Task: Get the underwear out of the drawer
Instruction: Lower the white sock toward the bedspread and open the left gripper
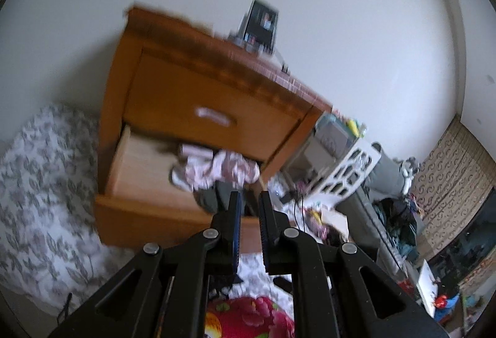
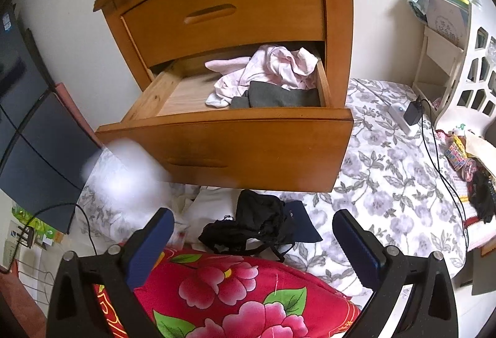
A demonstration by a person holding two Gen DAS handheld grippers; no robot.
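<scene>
— Red floral pillow (image 2: 248,291) sits nearest; our right gripper (image 2: 252,240) hangs spread over black underwear (image 2: 257,223), seemingly just dropped.
— Pink underwear (image 2: 272,68) waits far-right in the drawer (image 2: 217,146); our left gripper (image 1: 249,208) approaches, pressed together, empty.

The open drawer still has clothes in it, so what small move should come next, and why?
Probably open the left gripper and ease it down onto the pink clothes in the drawer. Its jaws are nearly shut with nothing between them, just short of the pile.
</scene>
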